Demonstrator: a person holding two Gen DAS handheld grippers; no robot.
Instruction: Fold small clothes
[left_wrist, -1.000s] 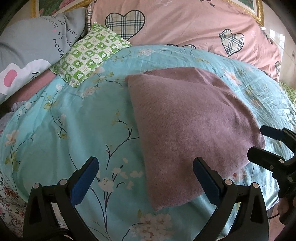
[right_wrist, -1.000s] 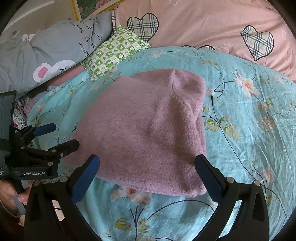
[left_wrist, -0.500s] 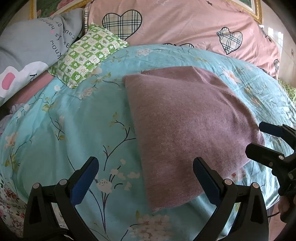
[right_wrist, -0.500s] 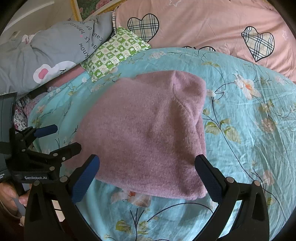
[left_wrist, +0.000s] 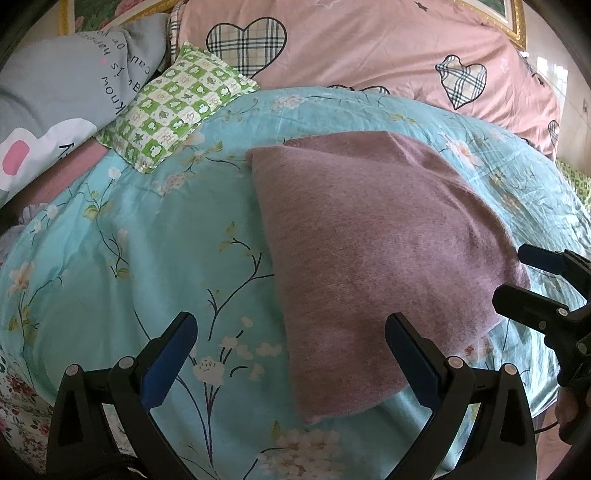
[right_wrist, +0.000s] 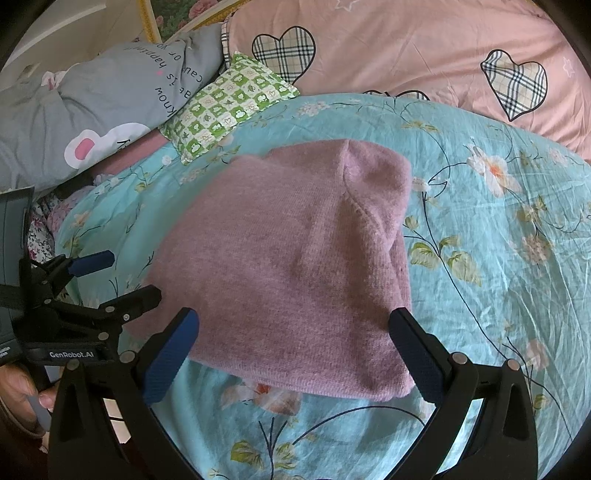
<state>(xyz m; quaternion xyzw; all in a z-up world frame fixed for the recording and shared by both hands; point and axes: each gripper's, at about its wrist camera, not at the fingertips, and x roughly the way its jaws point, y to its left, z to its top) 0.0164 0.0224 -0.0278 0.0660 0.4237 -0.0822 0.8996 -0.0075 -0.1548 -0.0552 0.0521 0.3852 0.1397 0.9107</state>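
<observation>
– What changed just now?
– My left gripper (left_wrist: 288, 354) and right gripper (right_wrist: 295, 354) pulled back a little. Both are spread wide, holding nothing. I think the fold is done
– Where's the sweater?
– The purple sweater (right_wrist: 295, 258) lies on the blue flowery sheet (left_wrist: 129, 240), a soft, fuzzy, thick folded square
</observation>
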